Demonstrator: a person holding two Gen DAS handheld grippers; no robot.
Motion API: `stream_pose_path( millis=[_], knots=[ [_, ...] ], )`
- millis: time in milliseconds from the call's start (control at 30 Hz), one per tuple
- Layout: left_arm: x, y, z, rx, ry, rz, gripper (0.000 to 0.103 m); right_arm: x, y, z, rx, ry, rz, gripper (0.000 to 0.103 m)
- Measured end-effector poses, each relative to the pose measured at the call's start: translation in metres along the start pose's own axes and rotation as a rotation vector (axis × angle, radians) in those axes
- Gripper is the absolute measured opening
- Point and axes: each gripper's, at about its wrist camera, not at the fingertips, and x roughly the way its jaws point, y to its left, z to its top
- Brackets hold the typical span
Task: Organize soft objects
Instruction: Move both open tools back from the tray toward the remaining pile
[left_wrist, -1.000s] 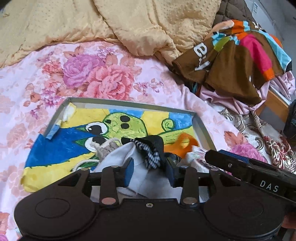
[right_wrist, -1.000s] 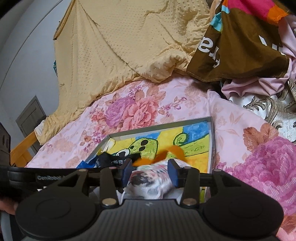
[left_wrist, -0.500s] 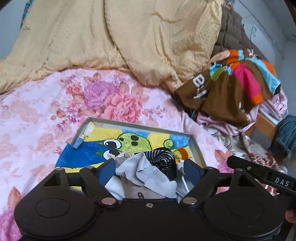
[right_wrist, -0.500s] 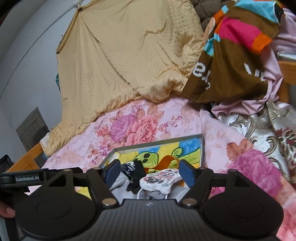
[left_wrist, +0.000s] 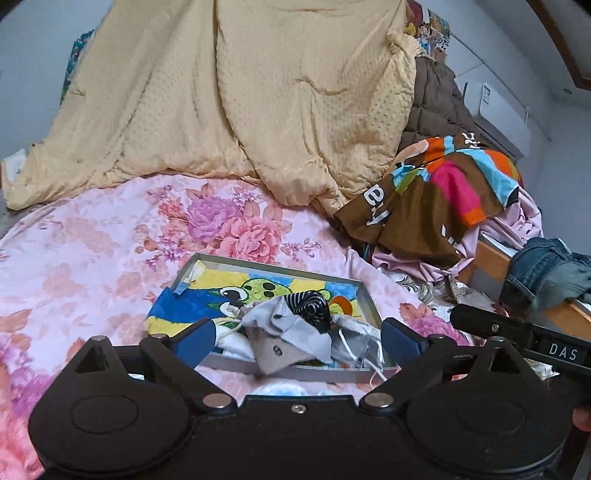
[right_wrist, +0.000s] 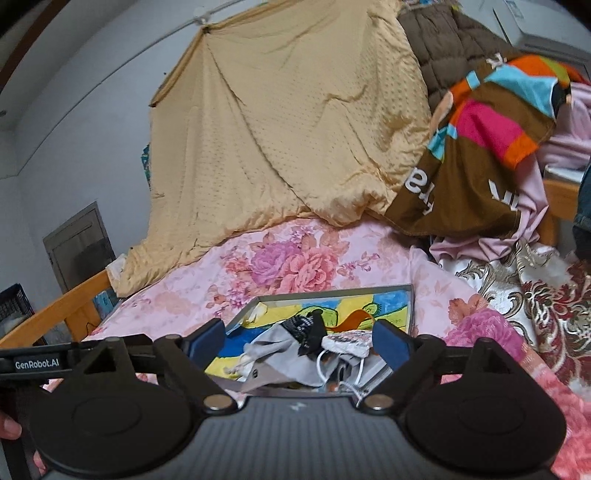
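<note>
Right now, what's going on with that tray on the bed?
Both grippers are open and empty above the tray, which sits on the floral bedsheet. The left gripper and right gripper frame a heap of small soft items in it: grey cloth, a black-and-white patterned sock, a patterned mask.

One shallow grey metal tray with a cartoon-painted floor is sitting on the bed, holding one grey drawstring pouch, one black-and-white patterned sock and one speckled white face mask. Two black grippers are hovering, one left, one right.
</note>
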Motion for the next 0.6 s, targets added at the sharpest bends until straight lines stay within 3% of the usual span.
stream_pose_path(
  millis=[367, 600],
  knots=[
    [-0.075, 0.008, -0.031, 0.013, -0.018, 0.024, 0.102, -0.055, 0.047, -0.033, -0.108, -0.030, -0.021, 0.102],
    [-0.112, 0.014, -0.050, 0.034, -0.049, 0.016, 0.102, -0.084, 0.071, -0.053, -0.139, -0.040, -0.031, 0.103]
  ],
)
